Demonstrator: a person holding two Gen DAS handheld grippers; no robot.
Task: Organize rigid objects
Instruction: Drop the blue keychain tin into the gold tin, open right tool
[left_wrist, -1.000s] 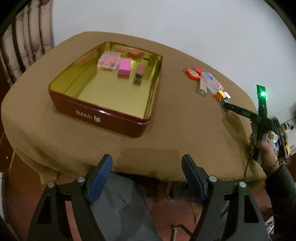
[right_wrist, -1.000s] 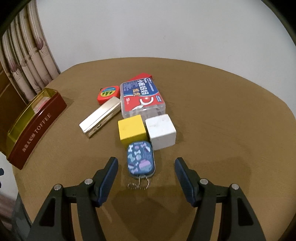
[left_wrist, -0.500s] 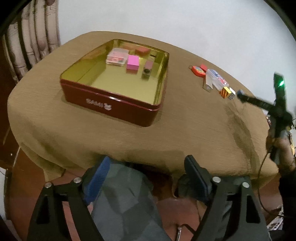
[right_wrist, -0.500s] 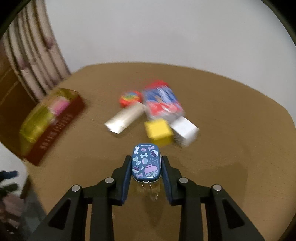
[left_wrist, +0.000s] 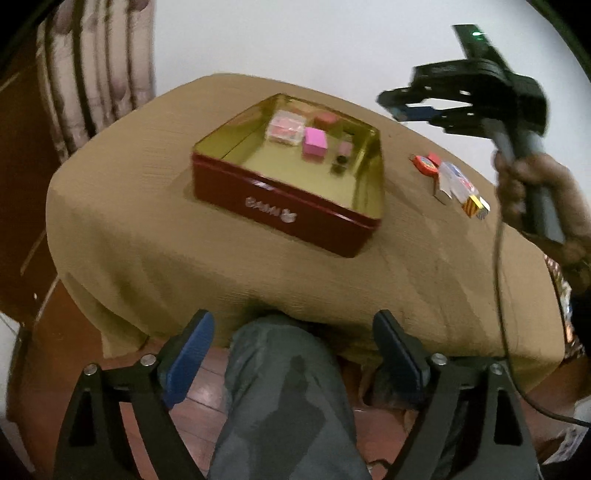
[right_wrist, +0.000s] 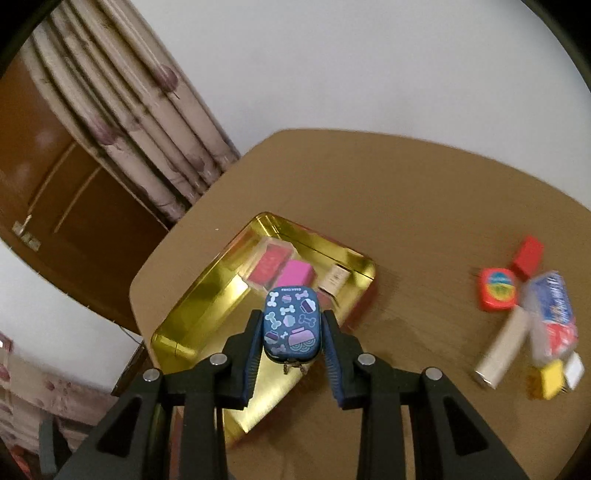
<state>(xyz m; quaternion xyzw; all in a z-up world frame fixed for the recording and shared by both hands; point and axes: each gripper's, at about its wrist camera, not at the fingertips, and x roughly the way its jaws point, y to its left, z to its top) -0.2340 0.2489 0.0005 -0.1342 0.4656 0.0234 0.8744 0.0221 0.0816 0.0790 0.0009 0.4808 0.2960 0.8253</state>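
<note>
My right gripper (right_wrist: 291, 334) is shut on a small blue case (right_wrist: 290, 321) printed with bones, and holds it in the air above the gold inside of the red tin (right_wrist: 192, 325). A pink block (right_wrist: 297, 273) and a clear box with red contents (right_wrist: 267, 264) lie at the tin's far end. From the left wrist view the tin (left_wrist: 280, 214) sits on the tan cloth, and the right gripper (left_wrist: 402, 109) hangs high to its right in a hand (left_wrist: 535, 192). My left gripper (left_wrist: 293, 354) is off the table's near edge, its jaws opening with nothing between them.
Loose items lie on the cloth right of the tin: an orange tape measure (right_wrist: 496, 290), a red block (right_wrist: 528, 253), a clear mint box (right_wrist: 552, 317), a silver bar (right_wrist: 500, 347), and yellow (right_wrist: 552, 376) and white (right_wrist: 574, 369) cubes. A knee (left_wrist: 280, 369) and curtains (right_wrist: 122, 110) are near.
The right gripper closed on the blue case, lifted it and swung left from the loose items to over the tin. The left gripper drew back past the table edge and its jaws widened.
</note>
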